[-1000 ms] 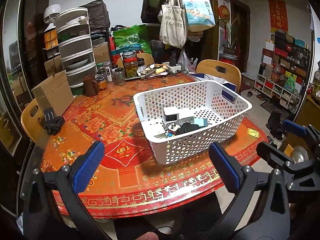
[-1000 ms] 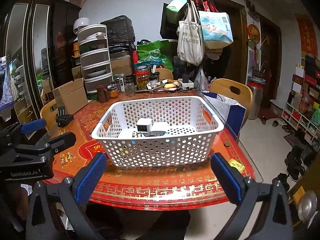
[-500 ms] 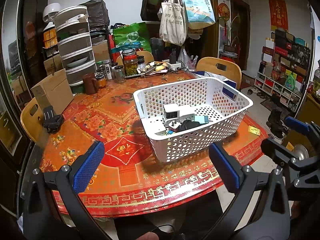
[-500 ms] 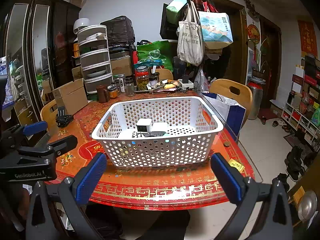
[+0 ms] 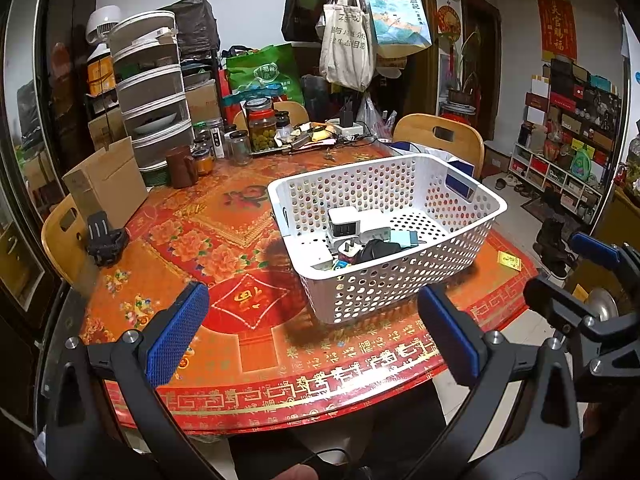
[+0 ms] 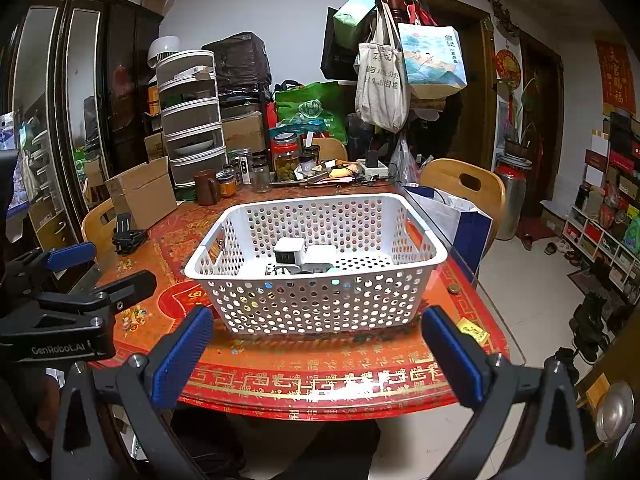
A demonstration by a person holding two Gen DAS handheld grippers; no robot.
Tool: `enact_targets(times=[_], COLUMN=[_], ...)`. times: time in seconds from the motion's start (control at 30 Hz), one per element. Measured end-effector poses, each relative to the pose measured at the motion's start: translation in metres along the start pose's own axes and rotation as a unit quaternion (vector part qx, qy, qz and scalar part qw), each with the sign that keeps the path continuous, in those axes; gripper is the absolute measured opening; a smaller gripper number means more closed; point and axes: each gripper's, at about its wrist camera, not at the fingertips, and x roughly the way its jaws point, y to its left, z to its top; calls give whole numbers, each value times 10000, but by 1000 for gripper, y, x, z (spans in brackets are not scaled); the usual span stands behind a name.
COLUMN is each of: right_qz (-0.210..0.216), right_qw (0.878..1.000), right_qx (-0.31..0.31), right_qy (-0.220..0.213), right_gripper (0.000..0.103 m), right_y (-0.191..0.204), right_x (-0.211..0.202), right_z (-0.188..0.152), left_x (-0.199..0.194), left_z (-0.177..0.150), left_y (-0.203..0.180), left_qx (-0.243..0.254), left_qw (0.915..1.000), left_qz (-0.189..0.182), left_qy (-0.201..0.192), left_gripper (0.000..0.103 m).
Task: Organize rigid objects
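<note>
Two grippers, mine, both spread wide and empty: left gripper (image 5: 312,336), right gripper (image 6: 316,354), low in frame at the table (image 6: 280,380) near edge. White basket (image 6: 316,300) sits mid-frame, clear tabletop to its left. Small chargers (image 5: 348,222) and plugs lie inside it; I'd reach in over the near rim, going straight down

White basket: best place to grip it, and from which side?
Grip the white basket by its near rolled rim, coming from the table's front edge. The lip faces both open grippers, left gripper and right gripper, and the perforated wall below is thin enough to pinch.
</note>
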Motion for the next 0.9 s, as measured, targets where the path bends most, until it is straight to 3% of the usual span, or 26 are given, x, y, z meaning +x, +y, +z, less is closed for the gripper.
enact_targets(times=[0.9], right_qz=[-1], right_qw=[10000], right_qx=[-17], right_qy=[2], right_gripper=[103], right_y=[2], right_x=[-1], right_z=[0], left_x=[4], left_z=[-2], left_y=[-4], left_qx=[-11], left_qw=[10000], left_qz=[5], left_qy=[44], left_gripper=[103])
